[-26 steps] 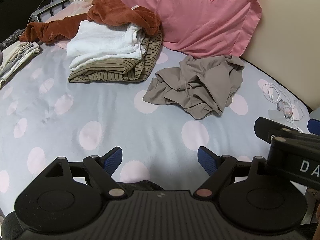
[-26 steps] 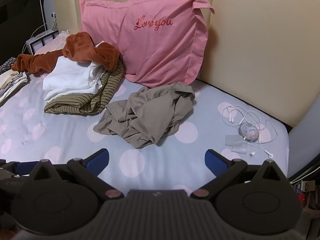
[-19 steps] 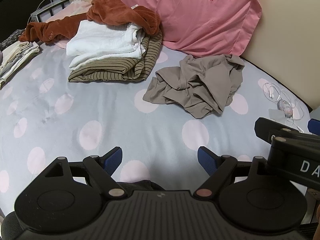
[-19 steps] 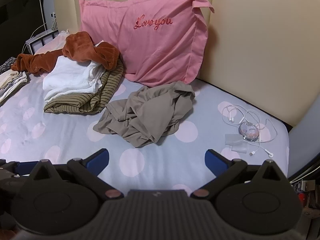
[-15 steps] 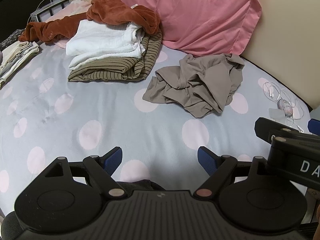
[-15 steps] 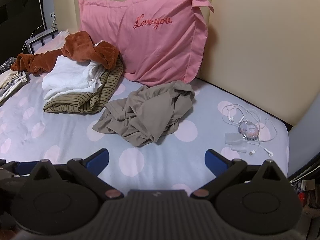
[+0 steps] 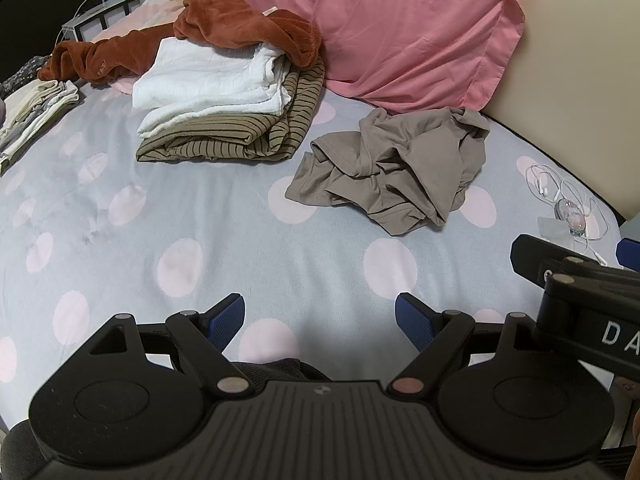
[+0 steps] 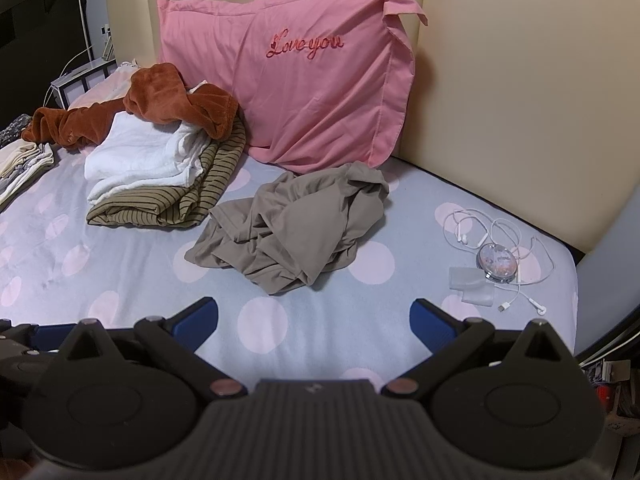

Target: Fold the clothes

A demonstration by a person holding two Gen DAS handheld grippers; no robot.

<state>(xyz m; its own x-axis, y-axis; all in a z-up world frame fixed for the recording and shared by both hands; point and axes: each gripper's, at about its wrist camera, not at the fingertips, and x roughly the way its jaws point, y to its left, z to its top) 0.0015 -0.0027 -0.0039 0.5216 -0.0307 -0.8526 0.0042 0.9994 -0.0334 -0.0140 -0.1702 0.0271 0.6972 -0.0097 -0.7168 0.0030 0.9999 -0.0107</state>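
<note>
The left gripper (image 7: pixel 319 318) hovers with its blue-padded jaws spread wide and nothing between them, over a bare stretch of the pale grey bed sheet with pink dots (image 7: pixel 200 216). The right gripper (image 8: pixel 313 319) is likewise released and empty, beside the left one, near the front edge of the bed.

The crumpled taupe garment (image 8: pixel 292 228) lies well ahead of both grippers, clear sheet on every side of it except the far one, where it almost meets the pink "Love you" pillow (image 8: pixel 292 92). To its left sits a stack: a folded white cloth (image 7: pixel 212 80) on a striped olive garment (image 7: pixel 240 136), with a rust-brown fleece (image 7: pixel 224 32) draped behind. White earphone cables and a small round mirror (image 8: pixel 496 262) lie near the bed's right edge, by the cream padded headboard (image 8: pixel 520 100).
</note>
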